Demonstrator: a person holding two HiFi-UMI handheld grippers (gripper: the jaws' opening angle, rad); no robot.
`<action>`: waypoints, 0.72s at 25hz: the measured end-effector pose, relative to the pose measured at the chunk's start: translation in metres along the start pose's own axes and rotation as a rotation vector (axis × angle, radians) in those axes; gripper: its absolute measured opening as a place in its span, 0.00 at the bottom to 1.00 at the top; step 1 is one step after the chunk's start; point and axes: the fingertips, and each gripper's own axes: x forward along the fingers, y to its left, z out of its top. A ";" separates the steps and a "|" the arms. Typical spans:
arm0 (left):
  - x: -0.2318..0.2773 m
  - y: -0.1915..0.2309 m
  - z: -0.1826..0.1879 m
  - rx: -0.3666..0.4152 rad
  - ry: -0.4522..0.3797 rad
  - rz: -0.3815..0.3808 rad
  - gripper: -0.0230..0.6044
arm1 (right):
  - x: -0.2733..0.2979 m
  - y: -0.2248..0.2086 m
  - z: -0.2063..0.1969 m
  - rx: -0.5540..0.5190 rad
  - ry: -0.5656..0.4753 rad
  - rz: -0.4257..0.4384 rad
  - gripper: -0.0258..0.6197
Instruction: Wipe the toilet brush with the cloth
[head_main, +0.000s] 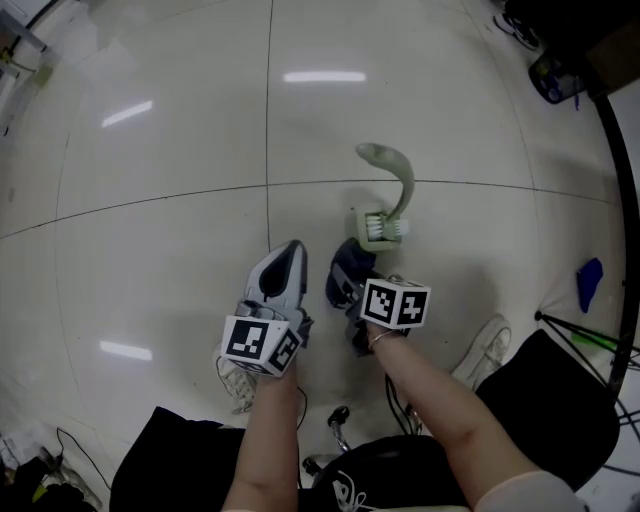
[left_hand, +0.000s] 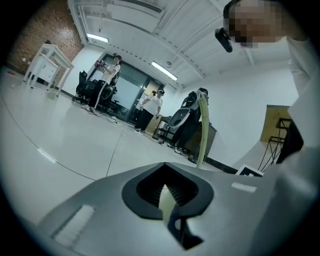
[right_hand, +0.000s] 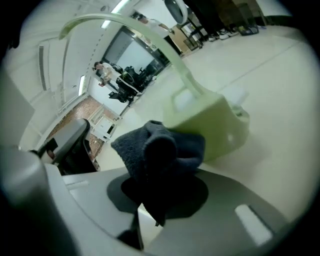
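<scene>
dark cloth (right_hand: 161, 150) pinched by right gripper (right_hand: 157, 200) | left gripper (left_hand: 167, 195) closed, empty | toilet brush (head_main: 384, 155) centre frame, wiping apparently not begun

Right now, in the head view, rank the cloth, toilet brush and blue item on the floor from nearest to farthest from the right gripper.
1. cloth, clamped in the jaws of the right gripper.
2. toilet brush, standing just beyond the cloth.
3. blue item, far off to the right.

Glossy pale tiled floor (head_main: 150, 200); brick wall (left_hand: 36, 37); white shelf unit (left_hand: 46, 65); ceiling strip lights (left_hand: 164, 71)
</scene>
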 end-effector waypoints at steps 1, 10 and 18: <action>-0.001 0.002 0.005 0.000 -0.011 0.002 0.05 | 0.000 0.011 0.011 -0.022 -0.031 0.011 0.15; -0.015 0.024 0.031 -0.014 -0.062 0.013 0.05 | 0.017 0.078 0.098 -0.020 -0.262 0.110 0.15; -0.017 0.046 0.028 -0.047 -0.051 0.019 0.05 | 0.046 0.044 0.085 0.211 -0.313 0.001 0.15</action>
